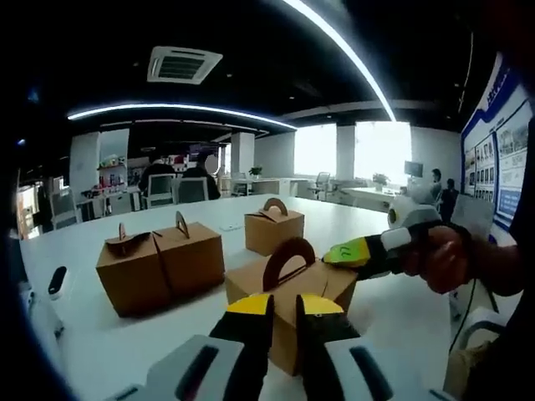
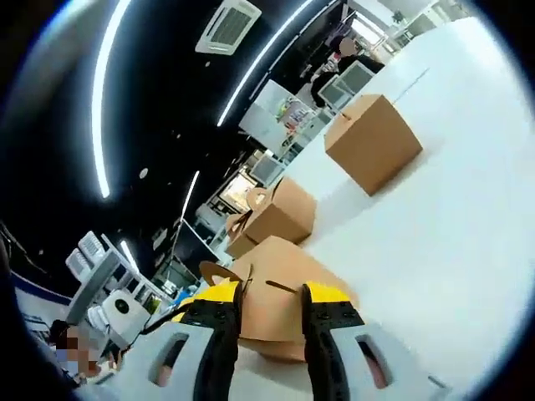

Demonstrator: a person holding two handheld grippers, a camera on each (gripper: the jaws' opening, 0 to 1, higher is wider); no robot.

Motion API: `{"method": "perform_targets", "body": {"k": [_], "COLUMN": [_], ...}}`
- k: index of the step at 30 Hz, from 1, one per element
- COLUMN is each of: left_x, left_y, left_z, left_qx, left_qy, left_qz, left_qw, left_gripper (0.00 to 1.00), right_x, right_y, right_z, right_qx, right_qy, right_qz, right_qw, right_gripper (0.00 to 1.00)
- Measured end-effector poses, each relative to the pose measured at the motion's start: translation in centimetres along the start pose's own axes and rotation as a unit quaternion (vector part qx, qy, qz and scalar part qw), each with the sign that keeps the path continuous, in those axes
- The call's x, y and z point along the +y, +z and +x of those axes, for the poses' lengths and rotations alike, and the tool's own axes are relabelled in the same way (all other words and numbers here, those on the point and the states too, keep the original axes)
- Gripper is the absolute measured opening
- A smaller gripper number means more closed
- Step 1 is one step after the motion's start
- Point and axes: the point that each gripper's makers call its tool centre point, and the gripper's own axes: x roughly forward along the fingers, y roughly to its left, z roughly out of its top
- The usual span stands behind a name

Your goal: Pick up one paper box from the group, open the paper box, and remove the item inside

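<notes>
Two grippers close in on a paper box (image 1: pixel 288 305) on a white table (image 1: pixel 393 313).
Left gripper (image 1: pixel 284 307) narrowly parted at its near edge; right gripper (image 2: pixel 272 294) parted over its top; three more boxes (image 1: pixel 159 263) behind.

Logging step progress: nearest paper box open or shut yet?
Shut. The nearest paper box has its arched handle standing upright and its top flaps closed; both grippers are at it.

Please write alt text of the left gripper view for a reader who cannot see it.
The left gripper, yellow-tipped, sits open at the nearest brown paper box with an arched handle on a white table. The right gripper reaches in to the box's top edge; three more handled brown boxes stand behind.
</notes>
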Motion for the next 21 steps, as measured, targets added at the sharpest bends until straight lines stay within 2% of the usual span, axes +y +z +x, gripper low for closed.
{"method": "perform_targets", "body": {"k": [5, 12, 17, 21], "left_x": [-0.1, -0.2, -0.2, -0.3], "left_y": [0.1, 0.1, 0.1, 0.1], "left_z": [-0.1, -0.1, -0.1, -0.1], "left_qx": [-0.002, -0.006, -0.008, -0.008], "left_qy": [0.002, 0.0, -0.001, -0.003], "left_qz": [0.0, -0.009, -0.01, -0.005], "left_qw": [1.0, 0.9999, 0.9999, 1.0], "left_gripper": [0.14, 0.14, 0.14, 0.14], "right_x": [0.0, -0.1, 0.0, 0.5], "right_y": [0.0, -0.3, -0.5, -1.1], "right_z": [0.1, 0.2, 0.2, 0.4], "right_qx": [0.0, 0.003, 0.005, -0.006], "right_qy": [-0.004, 0.006, 0.008, 0.042], "right_qz": [-0.001, 0.052, 0.058, 0.139], "right_qw": [1.0, 0.9986, 0.9983, 0.9893], "right_gripper": [0.29, 0.29, 0.29, 0.3]}}
